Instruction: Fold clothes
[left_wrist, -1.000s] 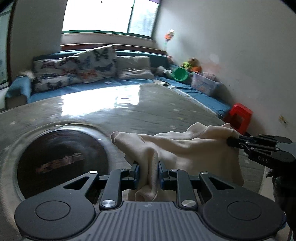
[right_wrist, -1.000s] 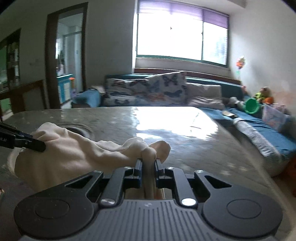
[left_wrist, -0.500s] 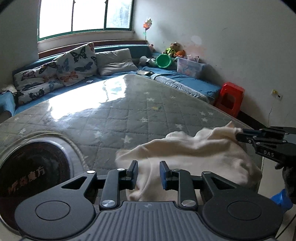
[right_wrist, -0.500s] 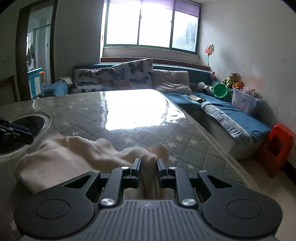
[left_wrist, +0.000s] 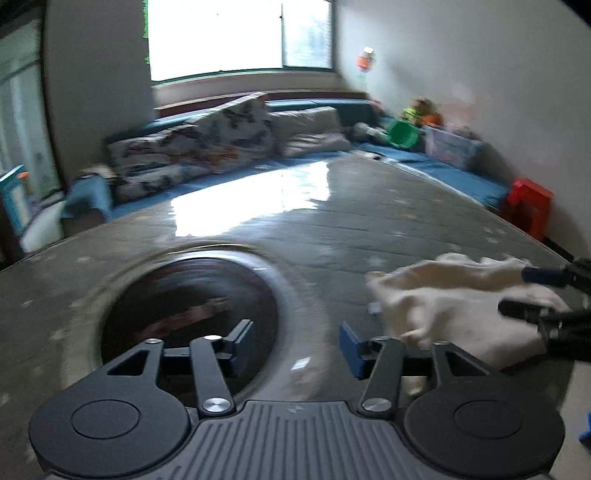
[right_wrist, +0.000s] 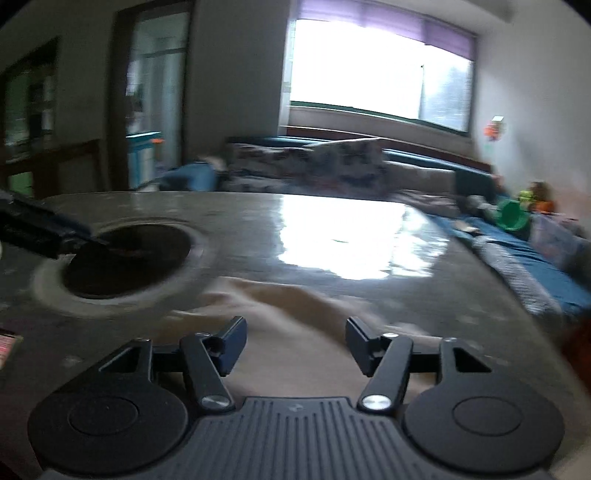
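A second ago both sets of jaws were pinching bunched corners of the cream garment; since then both have been opening, and nothing sits between either pair now. My left gripper (left_wrist: 295, 345) has its jaws spread over bare worktop and the edge of the dark round inset (left_wrist: 188, 325), with the cream garment (left_wrist: 454, 310) off to the lower right of that view, lying on the worktop (left_wrist: 332, 236) rather than hanging. My right gripper (right_wrist: 293, 341) is likewise spread, and the cloth lies flat just past and under its tips in the lower middle of its frame. I read this as a release: the fold has been laid down, so the fabric rests on its own. Both views are smeared by motion, so I can't judge how neat the fold is. Sofa cushions (left_wrist: 192, 155) line the upper background under the window.
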